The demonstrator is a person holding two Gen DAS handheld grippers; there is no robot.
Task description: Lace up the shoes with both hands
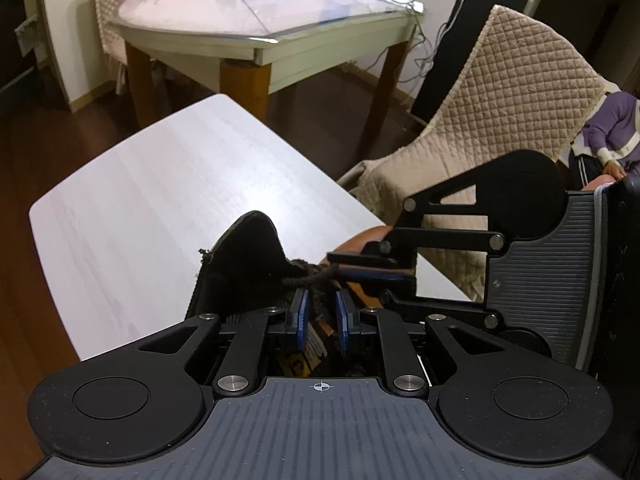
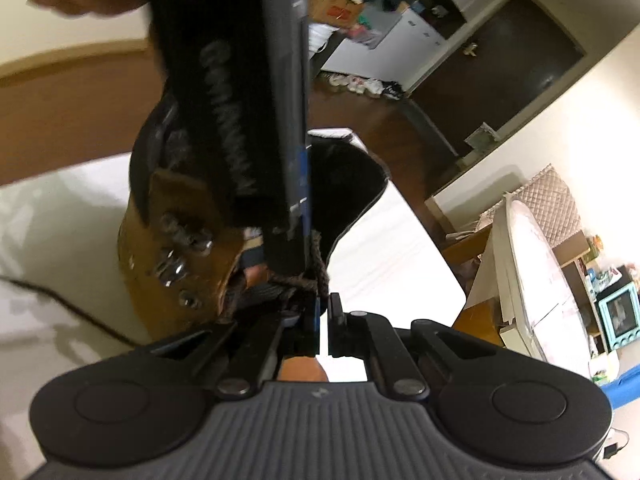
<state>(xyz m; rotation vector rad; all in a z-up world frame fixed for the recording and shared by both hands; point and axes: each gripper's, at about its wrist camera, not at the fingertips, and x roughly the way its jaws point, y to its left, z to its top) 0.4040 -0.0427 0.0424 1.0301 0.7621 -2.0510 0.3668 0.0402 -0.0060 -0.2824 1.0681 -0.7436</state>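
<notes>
Dead centre of the left wrist view sits the shoe, low in the frame on the pale table, its dark tongue standing up and the brown leather of the upper showing on the right side. From the right wrist view it fills the left-centre: tan leather with a row of metal eyelets and a dark collar behind. It looks like a lace-up boot, worn and sturdy.

The lace is the story here. A dark, rough, twisted cord runs across the throat of the shoe, just above the left gripper. That gripper's blue pads stand a narrow way apart with dark lace material between them; whether they truly pinch it, I cannot tell. The right gripper comes in from the right edge of that view, its fingers drawn together right where the cord ends, so it reads as clamped on the lace, though the contact itself is half hidden. In the right wrist view the cord loops around the other tool's finger just above its own tips.

My reading: one tool steadies the cord at the throat while the other draws it sideways to take up slack. How many eyelets are threaded is not clear.

Beyond: a dining table upper centre, a quilted chair to the right.
</notes>
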